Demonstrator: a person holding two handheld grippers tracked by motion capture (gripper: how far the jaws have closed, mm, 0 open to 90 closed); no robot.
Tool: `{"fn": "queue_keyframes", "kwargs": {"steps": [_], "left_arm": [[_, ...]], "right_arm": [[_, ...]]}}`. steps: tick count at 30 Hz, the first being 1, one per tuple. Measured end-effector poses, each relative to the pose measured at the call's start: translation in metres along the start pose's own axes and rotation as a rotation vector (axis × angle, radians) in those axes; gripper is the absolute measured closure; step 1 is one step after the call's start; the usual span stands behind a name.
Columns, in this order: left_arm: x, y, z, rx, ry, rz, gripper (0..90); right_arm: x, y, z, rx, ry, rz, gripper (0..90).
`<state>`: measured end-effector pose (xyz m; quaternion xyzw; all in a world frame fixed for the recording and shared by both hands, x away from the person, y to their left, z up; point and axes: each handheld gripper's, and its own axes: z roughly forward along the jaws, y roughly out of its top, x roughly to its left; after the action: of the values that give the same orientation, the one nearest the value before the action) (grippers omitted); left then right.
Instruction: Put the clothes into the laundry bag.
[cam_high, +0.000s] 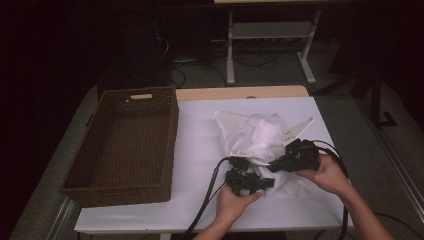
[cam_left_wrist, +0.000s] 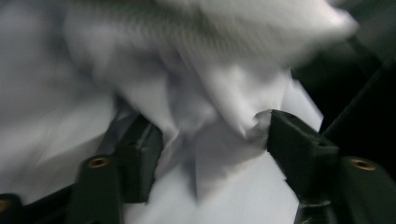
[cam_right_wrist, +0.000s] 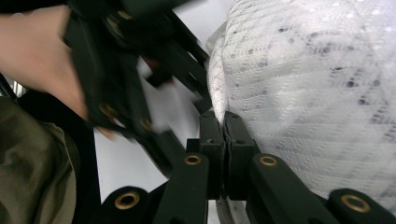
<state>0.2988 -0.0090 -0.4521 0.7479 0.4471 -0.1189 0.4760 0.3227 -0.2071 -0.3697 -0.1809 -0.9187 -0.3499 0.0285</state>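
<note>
On the white tabletop (cam_high: 200, 145), right of the empty brown wicker basket (cam_high: 125, 145), lies your crumpled white mesh cloth (cam_high: 252, 135). Your right gripper (cam_high: 275, 165) has its jaws clamped together on the cloth's edge. Your left gripper (cam_high: 267, 183) has its jaws apart, with cloth folds between them.

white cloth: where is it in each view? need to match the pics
High view: white cloth lies right of centre on the table, just above both tongs.
Left gripper view: it spans the upper and middle picture, folds hanging between the open jaws.
Right gripper view: its mesh-textured part takes the right half, an edge pinched in the shut jaws.
Shared landmark: the left tongs, near the cloth's lower edge in the high view, blurred at upper left in the right gripper view.
</note>
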Motion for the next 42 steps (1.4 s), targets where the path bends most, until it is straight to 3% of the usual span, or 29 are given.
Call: {"fn": "queue_keyframes", "kwargs": {"steps": [1, 3, 4, 6, 8, 11, 14, 15, 16, 19, 20, 22, 27, 32, 35, 39, 41, 42], "left_arm": [[0.004, 0.002, 0.003, -0.049, 0.014, -0.012, 47.2], [0.015, 0.007, 0.007, -0.093, -0.006, -0.05, 67.0], [0.018, 0.009, 0.007, -0.117, -0.006, -0.043, 75.3], [0.015, 0.011, 0.003, -0.151, -0.019, -0.024, 82.5], [0.006, 0.013, -0.006, -0.175, -0.035, 0.012, 84.0], [-0.013, 0.015, -0.026, -0.197, -0.084, 0.053, 84.5], [-0.026, 0.013, -0.038, -0.202, -0.088, 0.109, 84.7], [-0.027, 0.014, -0.037, -0.206, -0.05, 0.126, 84.6], [-0.023, 0.017, -0.032, -0.208, -0.015, 0.114, 84.6], [0.004, 0.023, -0.01, -0.183, 0.108, 0.036, 84.5], [0.012, 0.022, -0.004, -0.186, 0.123, 0.003, 84.4], [0.021, 0.021, 0.002, -0.189, 0.138, 0.0, 84.0], [0.02, 0.019, -0.004, -0.175, 0.109, 0.011, 79.7], [0.012, 0.01, -0.026, -0.107, 0.071, 0.044, 64.4], [0.006, 0.0, -0.037, -0.062, 0.04, 0.029, 52.8], [0.001, -0.009, -0.022, 0.039, -0.007, 0.021, 45.0], [0.001, -0.005, -0.007, 0.027, 0.029, 0.028, 45.8], [0.002, -0.003, -0.004, 0.015, 0.034, 0.02, 51.7]], "right_arm": [[0.0, -0.001, 0.0, -0.001, 0.002, 0.001, 87.9], [0.0, -0.001, -0.002, -0.002, 0.003, 0.001, 87.9], [0.0, -0.002, -0.004, -0.006, 0.006, 0.001, 87.9], [0.001, -0.002, -0.008, -0.013, 0.011, -0.007, 87.9], [0.006, -0.001, -0.012, -0.021, 0.012, -0.03, 88.0], [0.018, 0.005, -0.02, -0.029, 0.005, -0.079, 88.1], [0.03, 0.01, -0.034, -0.059, 0.047, -0.119, 88.1], [0.031, 0.01, -0.036, -0.066, 0.069, -0.127, 88.1], [0.031, 0.01, -0.036, -0.063, 0.072, -0.12, 88.1], [0.017, 0.006, -0.018, 0.003, 0.052, -0.073, 88.0], [0.011, 0.003, -0.01, 0.025, 0.043, -0.045, 88.0], [0.004, -0.006, 0.0, 0.043, 0.053, -0.019, 88.0], [-0.008, -0.016, -0.001, -0.002, 0.042, 0.035, 87.8], [-0.009, -0.015, -0.006, -0.015, 0.028, 0.035, 87.6], [-0.01, -0.014, -0.006, -0.021, 0.023, 0.039, 87.6], [-0.01, -0.013, -0.005, -0.02, 0.021, 0.036, 87.6], [-0.009, -0.012, -0.003, -0.016, 0.024, 0.037, 87.6], [-0.009, -0.012, -0.002, -0.014, 0.025, 0.034, 87.6]]}}
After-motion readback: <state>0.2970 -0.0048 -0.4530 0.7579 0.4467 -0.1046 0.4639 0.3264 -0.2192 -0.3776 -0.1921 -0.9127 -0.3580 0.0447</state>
